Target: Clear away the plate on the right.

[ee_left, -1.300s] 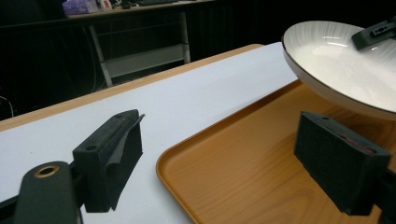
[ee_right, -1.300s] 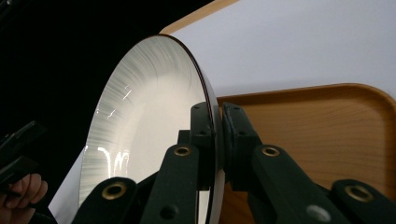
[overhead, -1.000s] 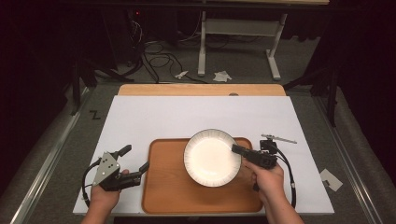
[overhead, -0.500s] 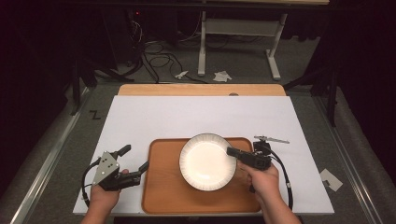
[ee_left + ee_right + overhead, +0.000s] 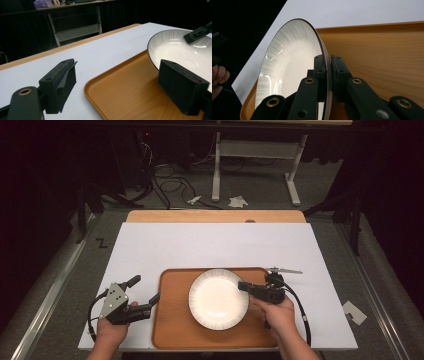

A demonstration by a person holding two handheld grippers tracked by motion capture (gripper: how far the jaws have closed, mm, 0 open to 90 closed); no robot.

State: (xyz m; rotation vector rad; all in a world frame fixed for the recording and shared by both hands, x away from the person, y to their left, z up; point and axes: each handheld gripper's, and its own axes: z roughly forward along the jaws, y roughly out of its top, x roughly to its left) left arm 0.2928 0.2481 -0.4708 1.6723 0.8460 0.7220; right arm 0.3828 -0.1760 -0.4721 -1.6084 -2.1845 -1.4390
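White table (image 5: 215,245) bears the tray (image 5: 172,330); right hand-held gripper (image 5: 243,286) clamps the plate's (image 5: 218,298) rim, left hand-held gripper (image 5: 145,291) gapes empty.

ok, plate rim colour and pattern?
The plate is white with fine grey radial streaks and a thin dark edge, clearest in the right gripper view.

White plate (image 5: 218,298) – dark rim, fine grey rays – on an orange-brown tray (image 5: 172,330).

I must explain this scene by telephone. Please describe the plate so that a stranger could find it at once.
On the white table lies a brown wooden tray near the person's edge. The plate is over the tray, its right rim clamped in the right gripper. It is the only round thing there: white, glossy, with fine grey lines around a dark rim.
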